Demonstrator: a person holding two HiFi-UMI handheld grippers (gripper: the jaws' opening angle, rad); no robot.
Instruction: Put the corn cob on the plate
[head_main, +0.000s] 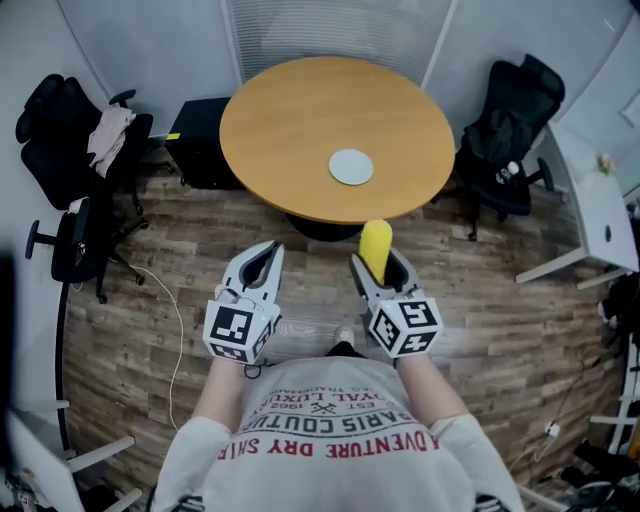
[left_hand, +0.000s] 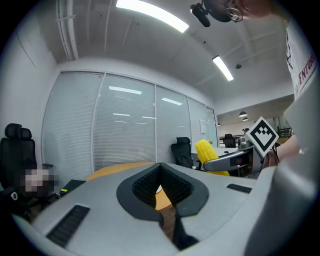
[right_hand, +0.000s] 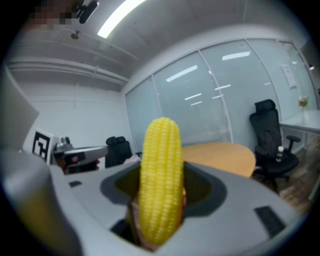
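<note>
Head view: my right gripper (head_main: 379, 264) holds the corn (head_main: 375, 240), its length pointing at the plate (head_main: 351, 167), well apart; left gripper (head_main: 267, 251) closed, empty.

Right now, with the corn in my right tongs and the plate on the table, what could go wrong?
1. The corn cob sticks well past the tips of the right tongs, so it may tilt or slip while carried.
2. The plate is small and lies on the round table, apart from you; a rounded cob released carelessly could roll off it.
</note>
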